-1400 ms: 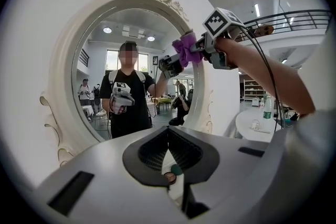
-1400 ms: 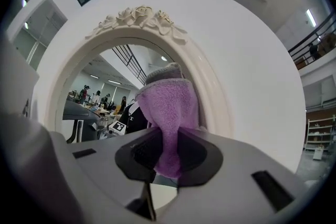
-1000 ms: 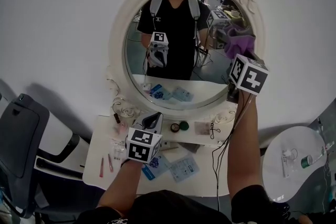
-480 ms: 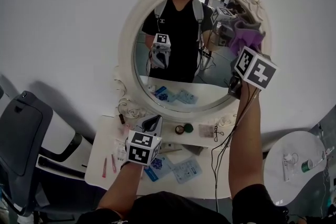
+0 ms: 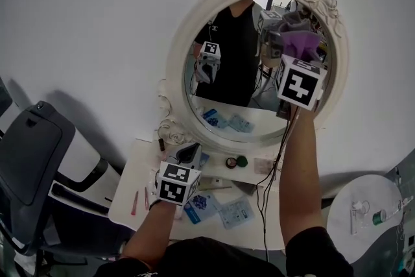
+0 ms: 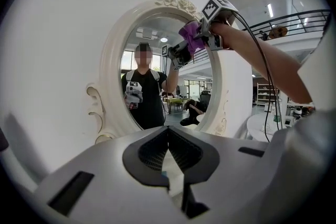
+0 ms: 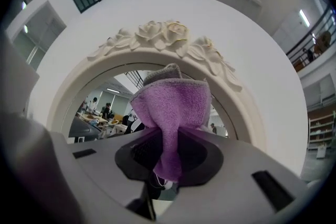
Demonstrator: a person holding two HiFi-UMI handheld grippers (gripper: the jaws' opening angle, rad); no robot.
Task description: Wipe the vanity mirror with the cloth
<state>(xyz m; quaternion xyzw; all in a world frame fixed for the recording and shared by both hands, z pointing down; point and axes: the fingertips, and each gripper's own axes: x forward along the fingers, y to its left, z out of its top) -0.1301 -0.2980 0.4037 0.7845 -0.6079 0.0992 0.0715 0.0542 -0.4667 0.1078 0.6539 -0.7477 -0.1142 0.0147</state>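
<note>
The oval vanity mirror [image 5: 237, 97] in its white rose-carved frame [image 5: 176, 74] hangs above a white vanity table [image 5: 133, 194]. My right gripper [image 5: 292, 60] is raised and shut on a purple cloth [image 5: 299, 42], whose bunched end lies against the glass at the upper right, just under the roses. The right gripper view shows the cloth [image 7: 173, 105] pinched between the jaws of the right gripper [image 7: 170, 136], with the frame [image 7: 168, 34] close ahead. My left gripper [image 5: 188, 154] hangs low over the table, jaws shut and empty [image 6: 168, 131], facing the mirror [image 6: 157, 76].
On the table lie blue packets [image 5: 235, 211], two small round pots [image 5: 237, 161] and red sticks [image 5: 135, 202]. A dark chair [image 5: 32, 159] stands at the left, a round white side table [image 5: 363, 204] at the lower right. A cable [image 5: 269, 178] hangs from the right gripper.
The right gripper with the cloth has slid from the mirror's right rim inward and a little up across the glass. The head view has swung left. The left gripper has stayed put.
</note>
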